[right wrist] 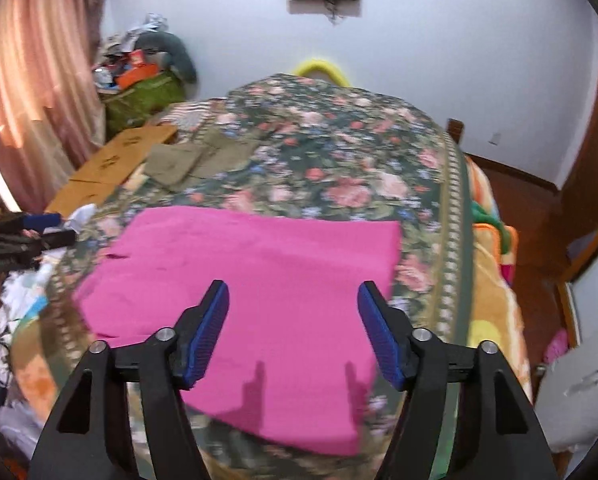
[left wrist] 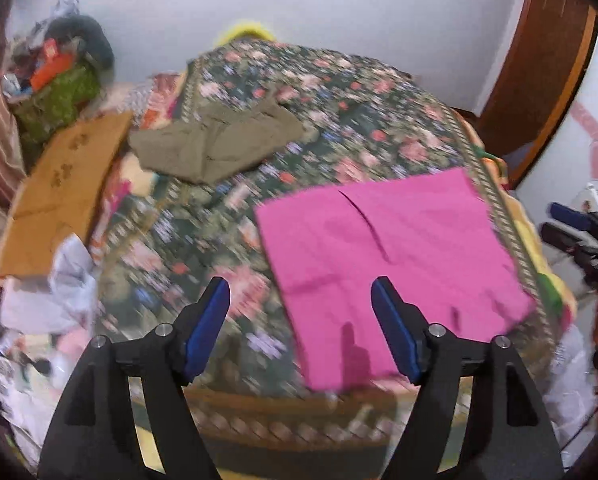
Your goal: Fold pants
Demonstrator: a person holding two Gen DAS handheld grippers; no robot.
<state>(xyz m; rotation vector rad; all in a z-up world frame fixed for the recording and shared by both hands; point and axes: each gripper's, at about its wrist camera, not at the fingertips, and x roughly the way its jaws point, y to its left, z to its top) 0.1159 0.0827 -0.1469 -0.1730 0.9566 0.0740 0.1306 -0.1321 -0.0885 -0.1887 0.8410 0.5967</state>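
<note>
Pink pants (left wrist: 391, 256) (right wrist: 259, 280) lie folded into a flat rectangle on the floral bedspread (left wrist: 339, 120) (right wrist: 339, 152), near the front edge of the bed. My left gripper (left wrist: 301, 292) hovers above the bed, open, with nothing between its blue pads; the pink fold lies below its right finger. My right gripper (right wrist: 293, 294) hangs open over the middle of the pink pants, clear of the cloth. In the left wrist view the right gripper (left wrist: 571, 228) shows at the far right edge. Olive-green pants (left wrist: 219, 144) (right wrist: 195, 158) lie crumpled farther back on the left.
A flat cardboard sheet (left wrist: 63, 192) (right wrist: 119, 164) lies left of the bed. White and pale clothes (left wrist: 59, 288) are heaped at the front left. A pile of bags (right wrist: 143, 80) stands in the back left corner by a pink curtain (right wrist: 31, 92). A wooden door (left wrist: 539, 68) is at right.
</note>
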